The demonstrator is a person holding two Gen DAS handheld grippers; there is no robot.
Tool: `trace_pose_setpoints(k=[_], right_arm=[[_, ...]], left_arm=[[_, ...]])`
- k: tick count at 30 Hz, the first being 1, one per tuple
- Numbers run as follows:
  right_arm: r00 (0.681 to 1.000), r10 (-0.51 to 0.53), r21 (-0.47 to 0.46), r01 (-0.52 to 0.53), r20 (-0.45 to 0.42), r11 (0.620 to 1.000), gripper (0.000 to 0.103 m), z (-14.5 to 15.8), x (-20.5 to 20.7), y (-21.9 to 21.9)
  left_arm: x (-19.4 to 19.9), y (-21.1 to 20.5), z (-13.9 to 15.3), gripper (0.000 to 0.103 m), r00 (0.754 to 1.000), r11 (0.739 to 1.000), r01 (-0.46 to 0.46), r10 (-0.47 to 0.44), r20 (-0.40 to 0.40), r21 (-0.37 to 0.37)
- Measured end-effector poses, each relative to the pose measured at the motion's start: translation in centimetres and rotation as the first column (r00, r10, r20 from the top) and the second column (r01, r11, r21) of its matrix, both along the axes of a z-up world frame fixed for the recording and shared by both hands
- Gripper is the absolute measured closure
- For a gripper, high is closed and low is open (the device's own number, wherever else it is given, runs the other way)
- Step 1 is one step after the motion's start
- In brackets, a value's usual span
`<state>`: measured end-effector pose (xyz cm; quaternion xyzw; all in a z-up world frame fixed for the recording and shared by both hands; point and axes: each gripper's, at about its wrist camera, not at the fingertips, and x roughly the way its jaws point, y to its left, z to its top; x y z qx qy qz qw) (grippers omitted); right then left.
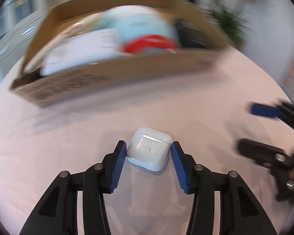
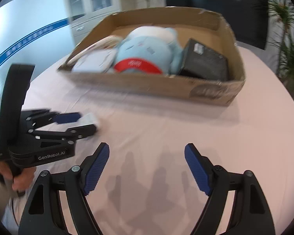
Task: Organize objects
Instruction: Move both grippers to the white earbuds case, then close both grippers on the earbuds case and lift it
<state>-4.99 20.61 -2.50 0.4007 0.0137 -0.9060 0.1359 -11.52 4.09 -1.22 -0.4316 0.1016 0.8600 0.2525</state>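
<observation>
Earbud case: we see the white earbud case (image 1: 149, 150) lying flat on the pink worktop (image 1: 68, 146), well short of the cardboard box (image 1: 115, 76)
Left gripper: our left gripper (image 1: 149, 148) straddles it, the blue fingers (image 1: 118, 166) just beside each flank, not yet pressing as far as we can tell
Long axis: we judge it runs away from us, between the fingers
Right gripper: our right gripper (image 2: 147, 152) stands wide, empty and farther off

Office-like room, glass-fronted filing cabinet (image 2: 92, 2) against a pale wall with a blue stripe (image 2: 27, 39), large dark screen (image 2: 215, 5), potted palms (image 2: 288, 39), pink-clothed bench (image 2: 166, 127)
</observation>
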Motion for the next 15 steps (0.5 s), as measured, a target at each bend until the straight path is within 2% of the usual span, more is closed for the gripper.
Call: trace_pose_setpoints(k=[2,3,5,7,9,10,12,13,14,15], right_arm=[[0.997,0.066,-0.019,-0.066,0.025,0.998,0.025,-0.5,2.0,0.1],[0.996,0.086,-0.025,-0.085,0.038,0.996,0.025,-0.6,2.7,0.1],[0.989,0.137,-0.046,-0.134,0.057,0.99,0.025,-0.9,4.3,-0.2],[0.98,0.193,-0.066,-0.189,0.052,0.98,0.026,-1.0,5.6,-0.8],[0.975,0.213,-0.075,-0.208,0.061,0.975,0.027,-1.4,6.2,-1.8],[0.974,0.217,-0.057,-0.214,0.066,0.975,0.03,-1.6,6.2,-2.8],[0.975,0.211,-0.047,-0.208,0.072,0.977,0.049,-1.7,5.9,-3.8],[0.972,0.219,-0.058,-0.214,0.087,0.975,0.053,-1.8,5.7,-4.2],[0.968,0.226,-0.058,-0.221,0.107,0.974,0.062,-2.1,5.5,-4.7],[0.968,0.227,-0.073,-0.22,0.109,0.973,0.062,-2.2,5.3,-4.6]], left_arm=[[3.4,0.8,0.0,0.058,0.991,0.992,0.129,-0.129,-0.024,0.006],[5.6,1.0,0.0,0.057,0.977,0.978,0.21,-0.21,-0.04,0.014],[8.0,1.3,-0.5,0.057,0.952,0.952,0.306,-0.306,-0.023,0.008],[9.9,1.2,-0.6,0.057,0.934,0.934,0.356,-0.356,-0.04,-0.01],[10.2,1.1,-0.6,0.054,0.936,0.937,0.348,-0.348,-0.042,-0.017],[9.9,0.8,-0.5,0.049,0.94,0.94,0.34,-0.34,-0.037,-0.012],[9.4,0.5,-0.5,0.04,0.945,0.945,0.326,-0.326,-0.024,-0.005],[9.3,0.4,-0.6,0.037,0.949,0.949,0.315,-0.315,-0.02,-0.005],[9.1,0.2,-0.6,0.037,0.951,0.951,0.308,-0.308,-0.021,-0.008],[8.8,0.1,-0.4,0.037,0.952,0.952,0.306,-0.306,-0.017,-0.005]])
